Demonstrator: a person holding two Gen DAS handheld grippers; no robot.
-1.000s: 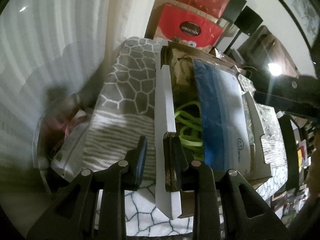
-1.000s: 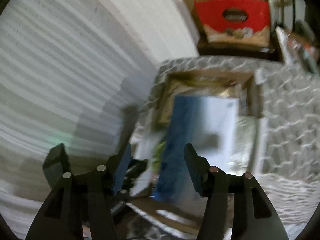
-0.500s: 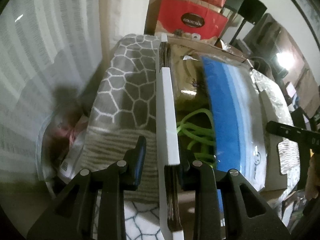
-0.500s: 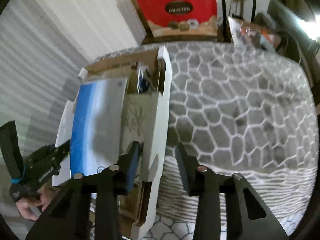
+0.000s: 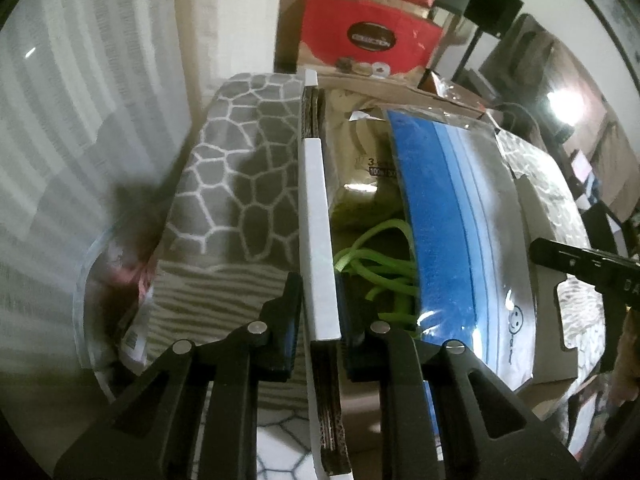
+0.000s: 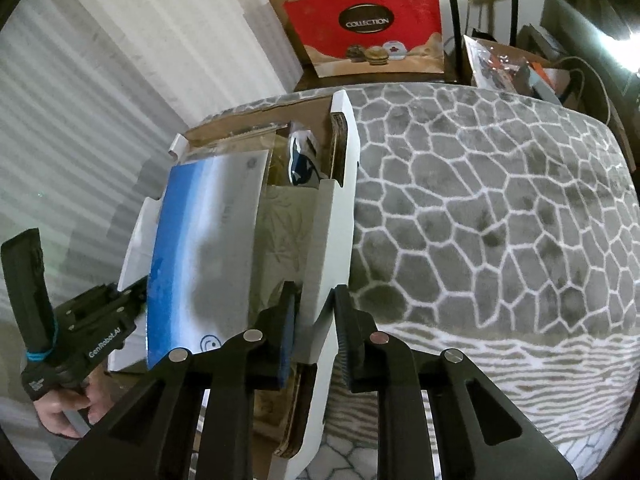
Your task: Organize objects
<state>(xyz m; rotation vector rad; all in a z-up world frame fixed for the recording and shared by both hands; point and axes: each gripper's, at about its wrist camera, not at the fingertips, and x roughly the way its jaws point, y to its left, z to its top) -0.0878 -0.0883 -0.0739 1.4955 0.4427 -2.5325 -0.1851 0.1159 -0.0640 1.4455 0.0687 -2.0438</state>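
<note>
The left gripper (image 5: 318,324) straddles the box's (image 5: 548,264) left flap (image 5: 316,240), its fingers close on either side; whether the pads actually press the flap cannot be told. The right gripper (image 6: 316,328) likewise has the right flap (image 6: 330,240) between narrowly set fingers, the pads looking to touch it.

The box sits on a grey blanket (image 6: 480,208) with a white honeycomb pattern. Inside it, nearest, green cord (image 5: 376,268) lies coiled at the bottom. Over it, toward the left wall in the right view, leans a blue-and-white pouch (image 6: 204,248). A pale printed packet (image 6: 280,232) fills the middle. At the far end stands a small dark blue item (image 6: 302,160).

Beyond the blanket stands a red bag (image 6: 368,24) marked COLLECTION.
</note>
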